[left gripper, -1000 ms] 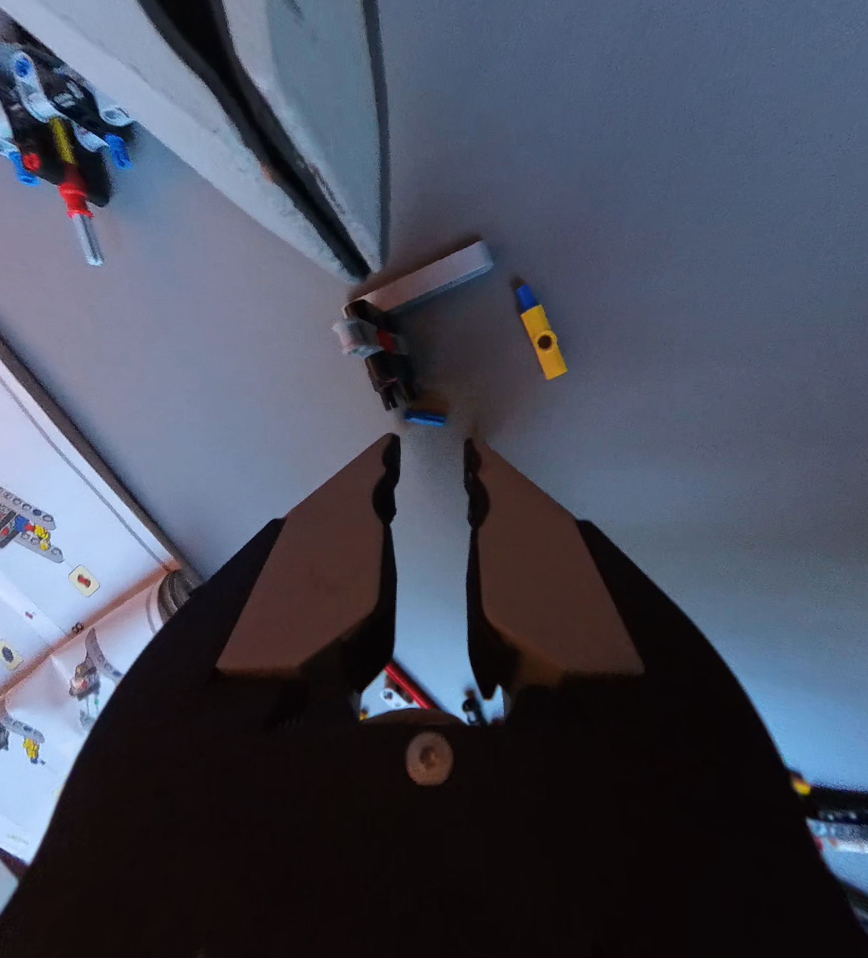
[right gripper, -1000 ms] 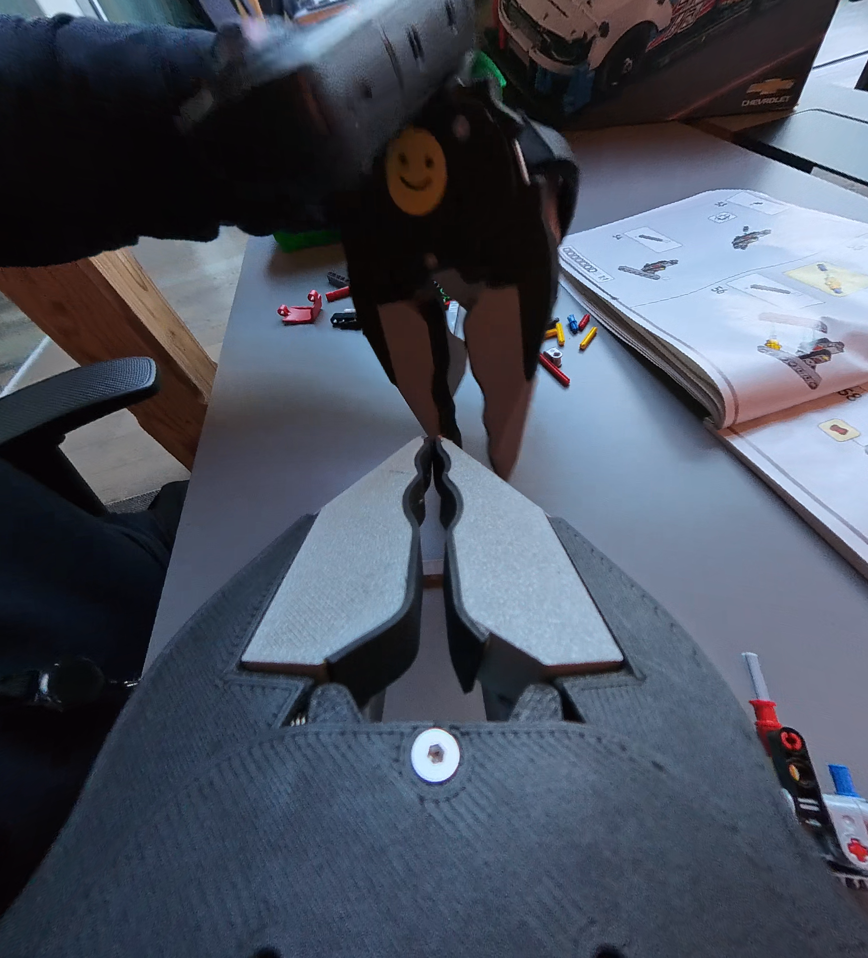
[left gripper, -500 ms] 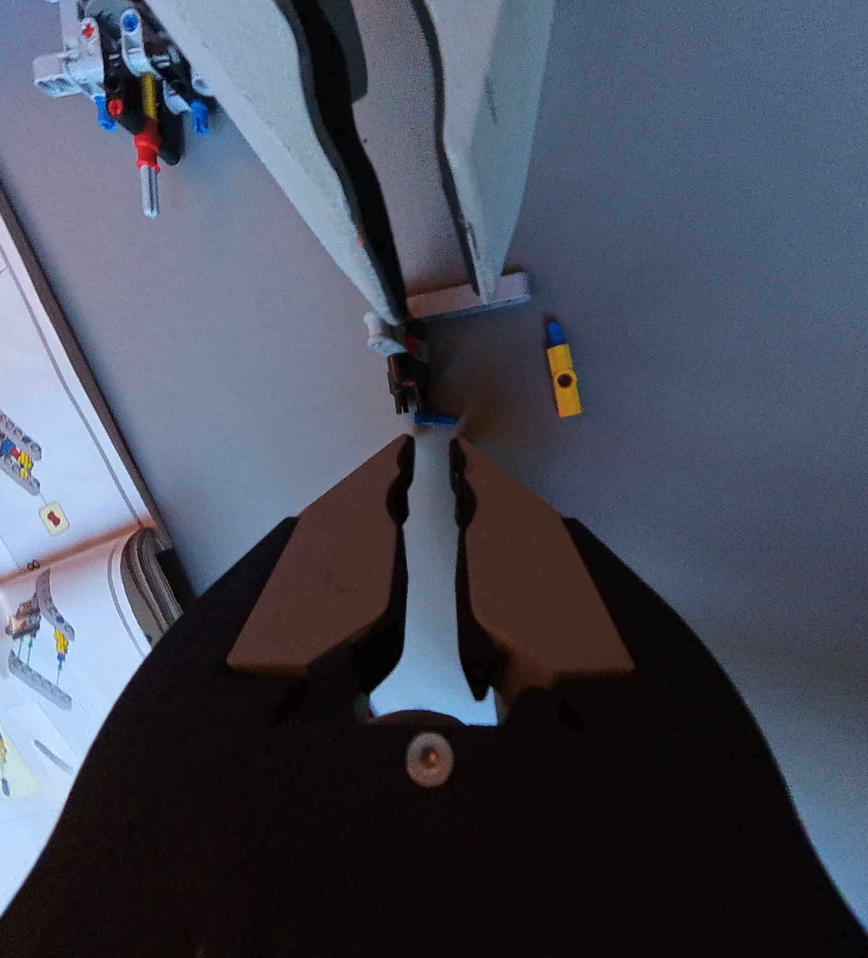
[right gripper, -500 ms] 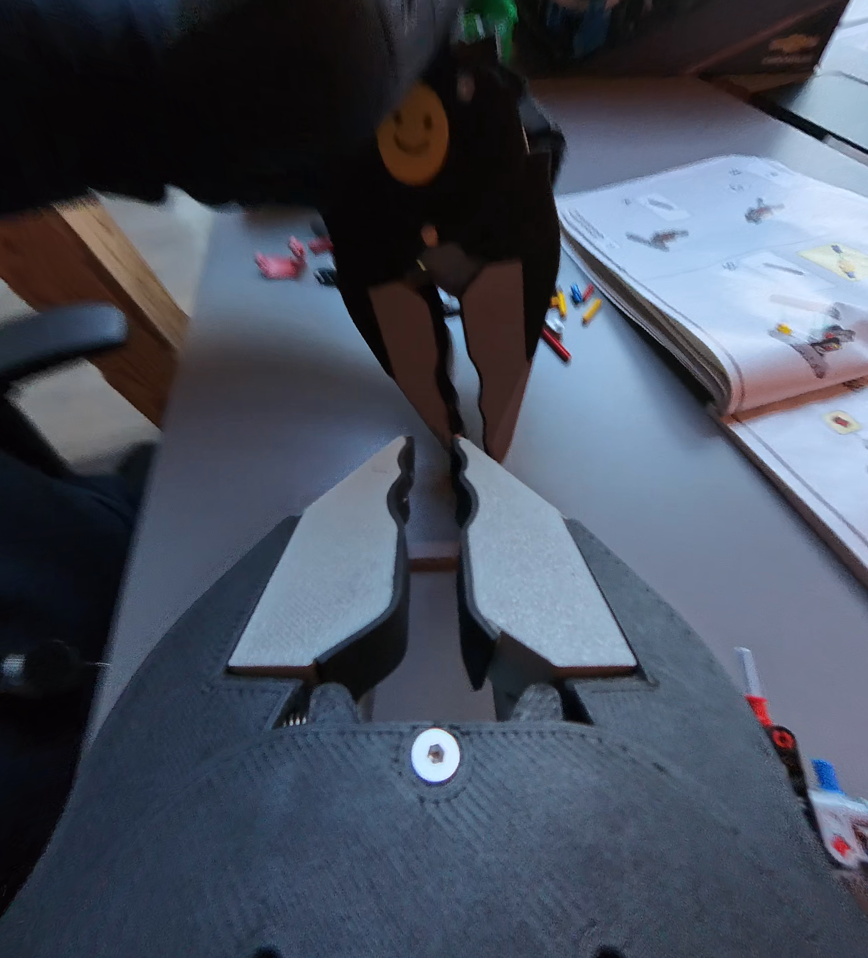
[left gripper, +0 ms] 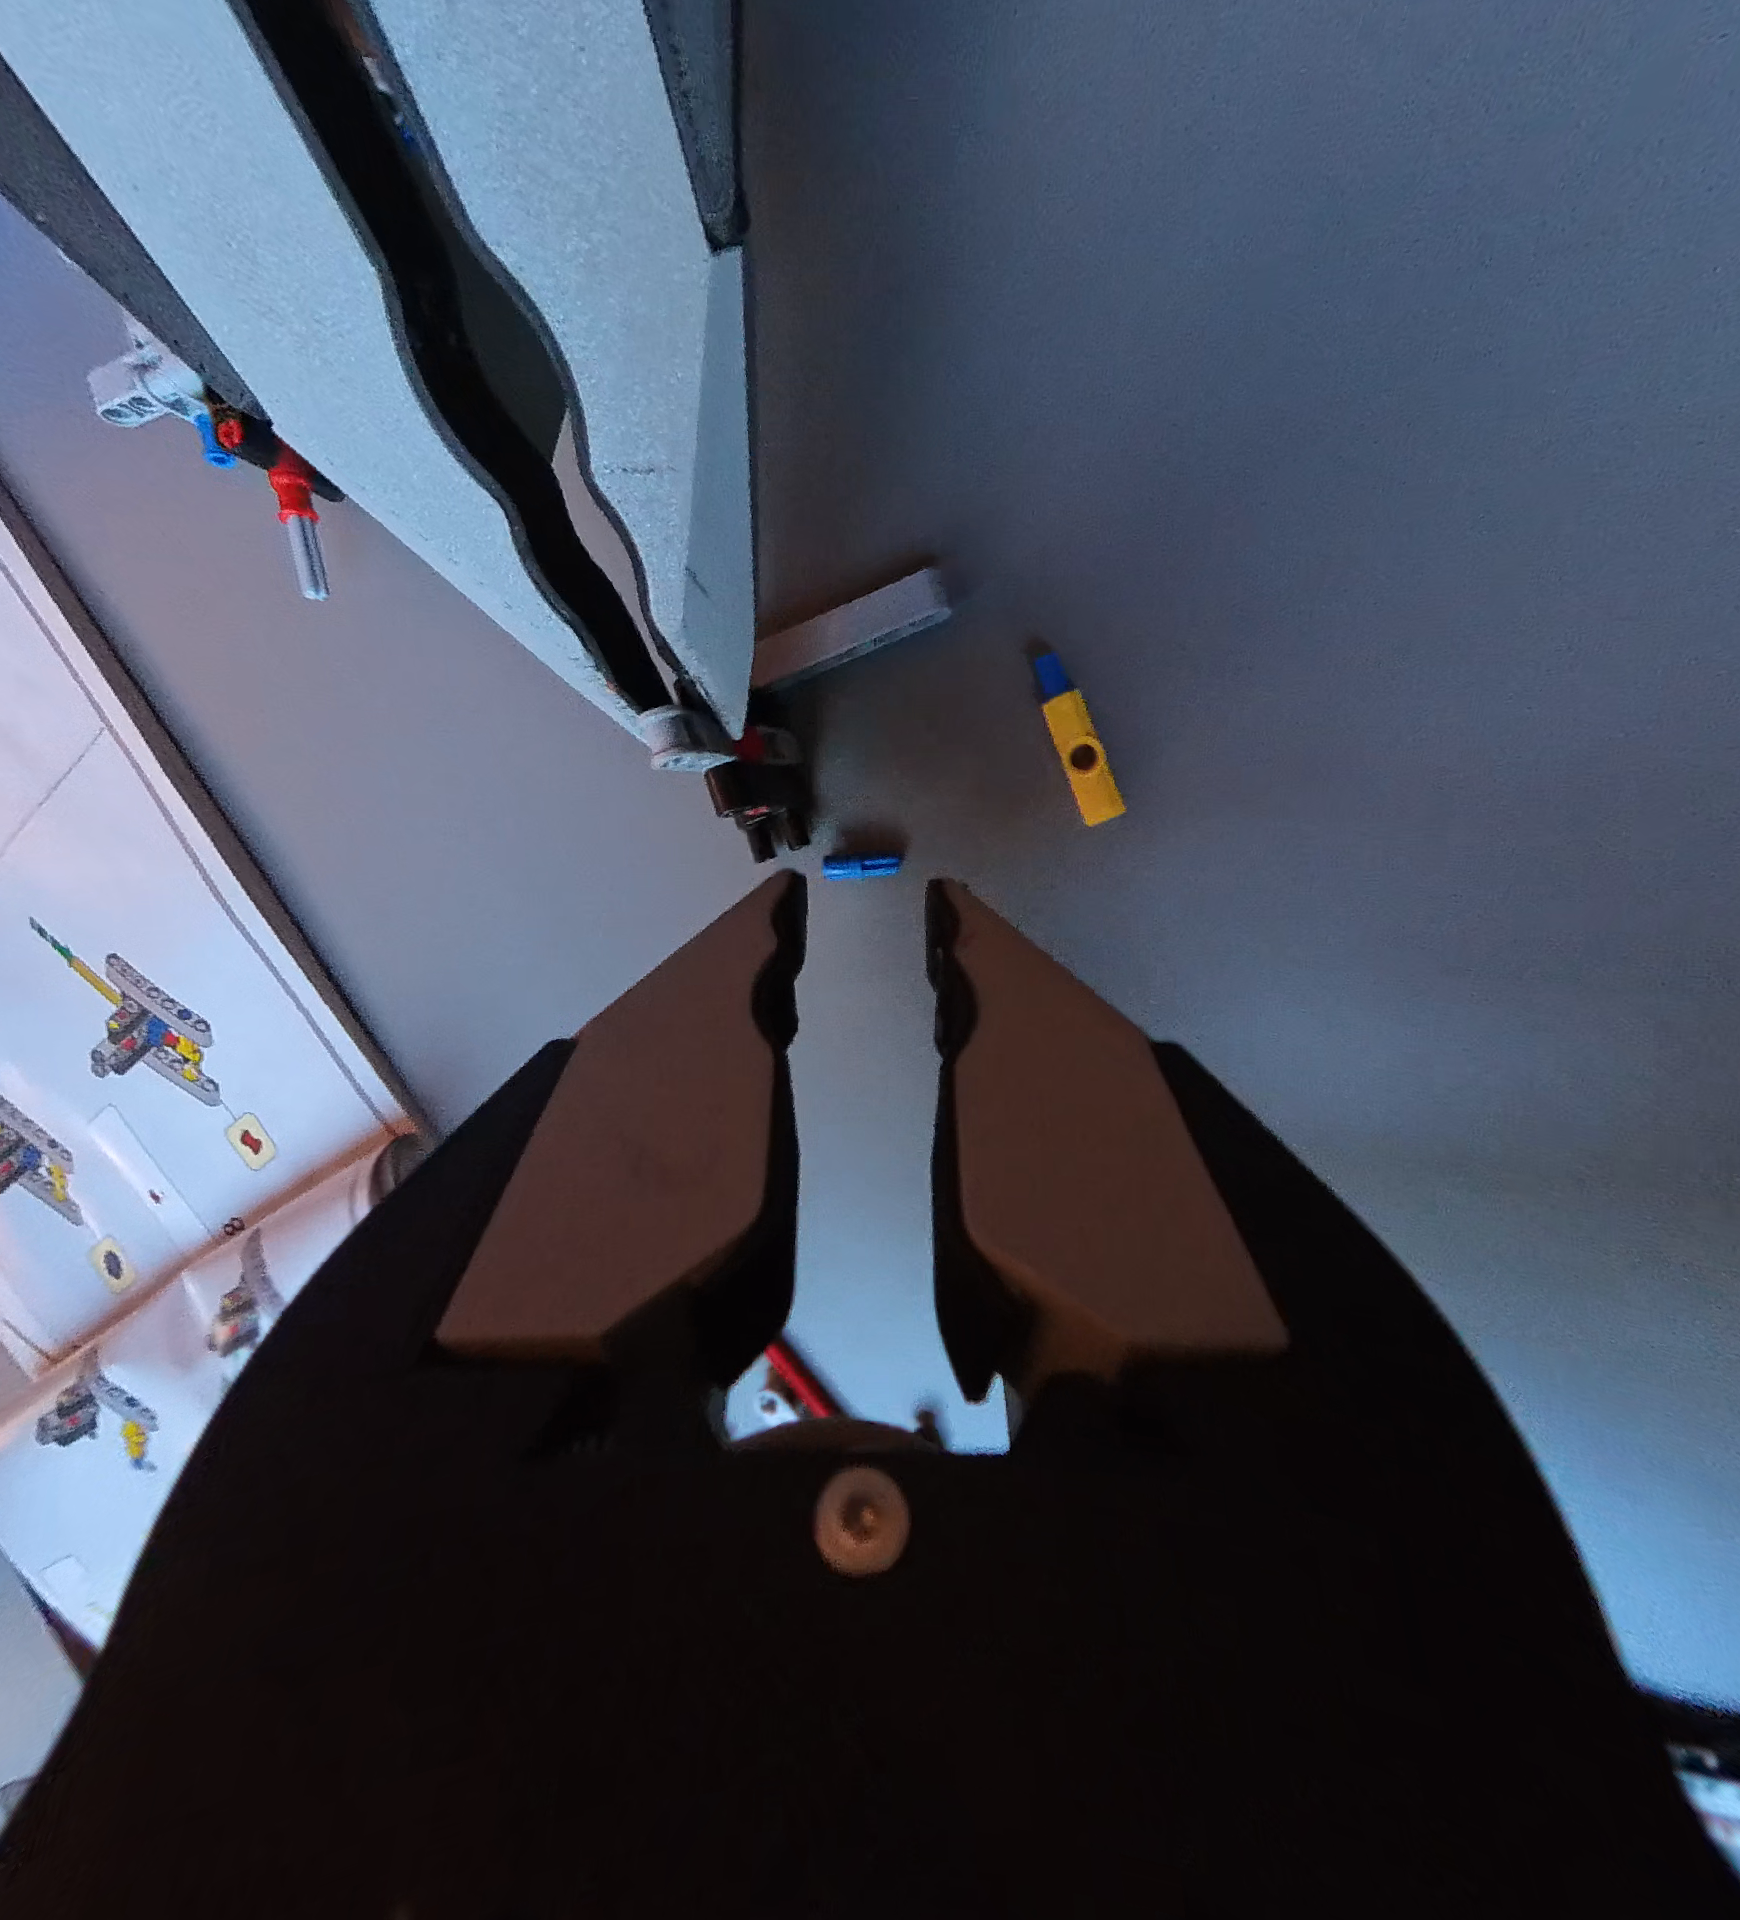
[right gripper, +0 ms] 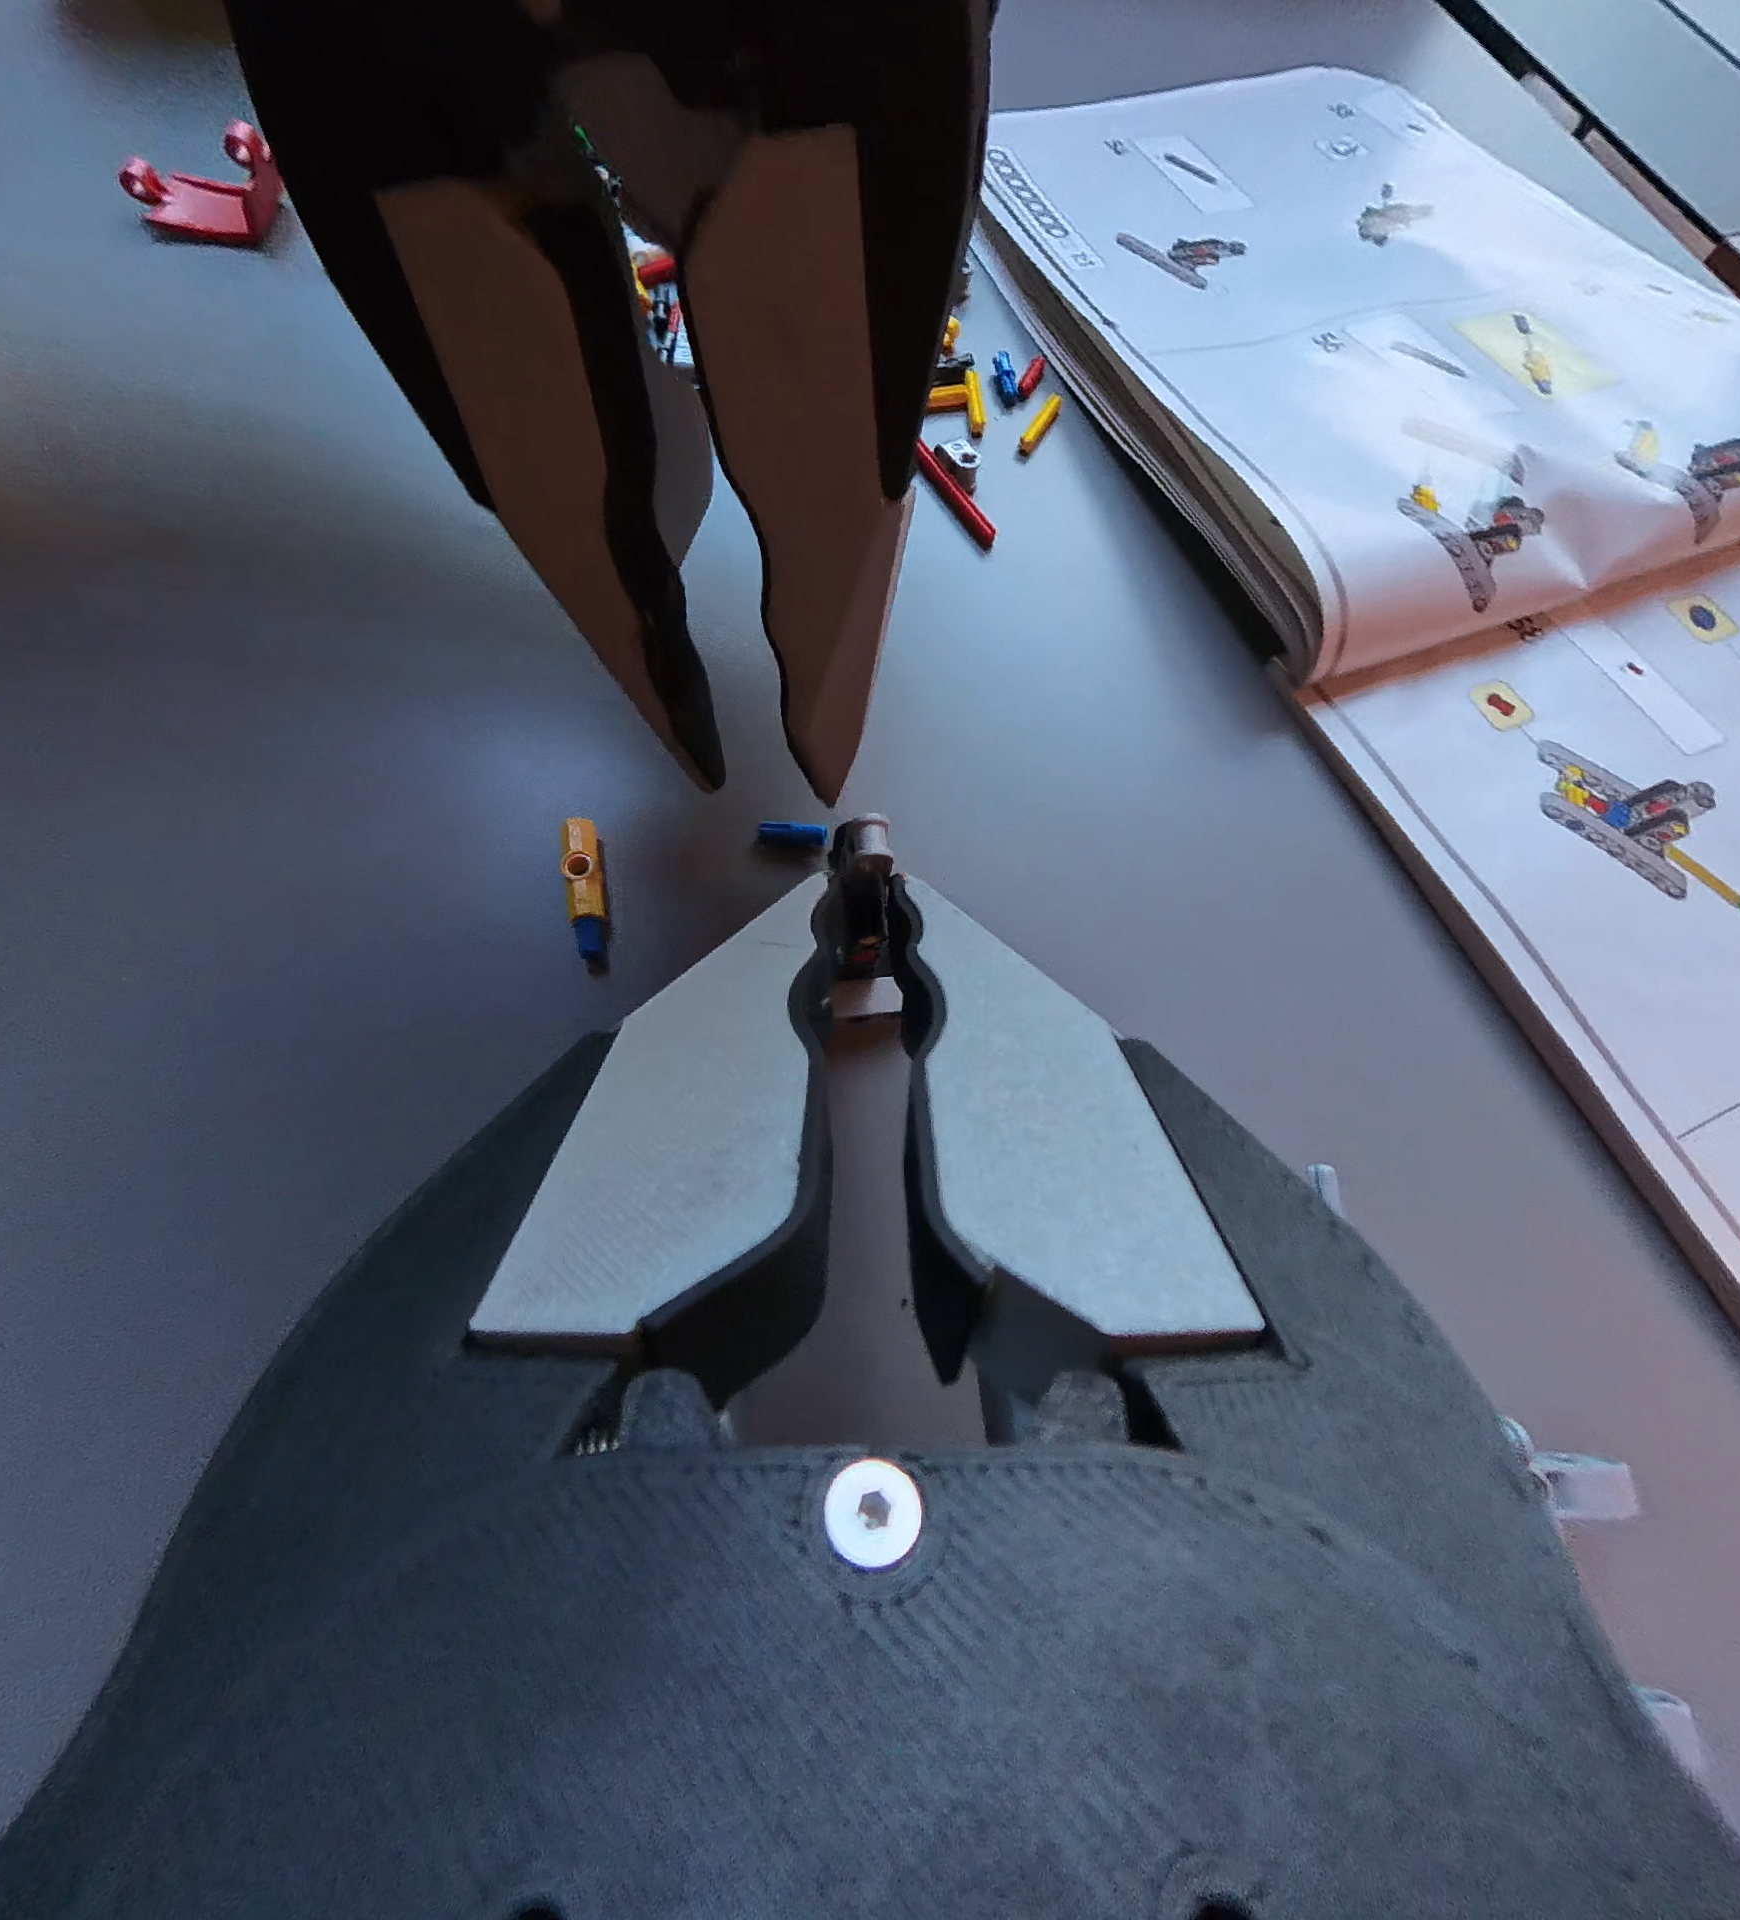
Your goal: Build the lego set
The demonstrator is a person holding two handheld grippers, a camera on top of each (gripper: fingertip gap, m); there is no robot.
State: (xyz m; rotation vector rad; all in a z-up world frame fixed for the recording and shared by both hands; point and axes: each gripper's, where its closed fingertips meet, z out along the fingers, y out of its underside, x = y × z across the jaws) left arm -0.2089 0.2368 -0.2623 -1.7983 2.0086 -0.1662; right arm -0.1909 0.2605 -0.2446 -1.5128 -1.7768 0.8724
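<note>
Right gripper (right gripper: 861,904): grey-padded fingers clamped on a small black-and-grey brick assembly (right gripper: 861,883), frame centre of the right view; pads press both its sides.
Left gripper (left gripper: 864,899): brown-padded fingers apart, nothing between them; tips just short of a small blue plastic pin (left gripper: 861,865) lying on the grey table (left gripper: 1365,416).
Hidden: the assembly's rear is buried between the right gripper's pads; the left view shows its black end with a red spot poking out at mid-frame (left gripper: 754,805), and a pale grey flat beam (left gripper: 855,629) running behind the fingertip, its near end covered.
Cut off: a grey, black, red and blue brick sub-assembly (left gripper: 222,436) at upper left of the left view, half hidden behind the right gripper; the open instruction booklet (right gripper: 1468,468) runs off the right edge of the right view.
Hard to make out: loose parts at lower right of the left view, dark and blurred.
Counts: 2 grippers, 1 blue pin, 1 yellow connector with a blue peg in its end (left gripper: 1079,743), 1 booklet, 1 red bracket (right gripper: 201,197).
Right view only: red bracket at upper left; a scatter of small yellow, red and blue pins (right gripper: 980,405) by the booklet, too jumbled to count.
Left view only: the grey beam's full free end.
</note>
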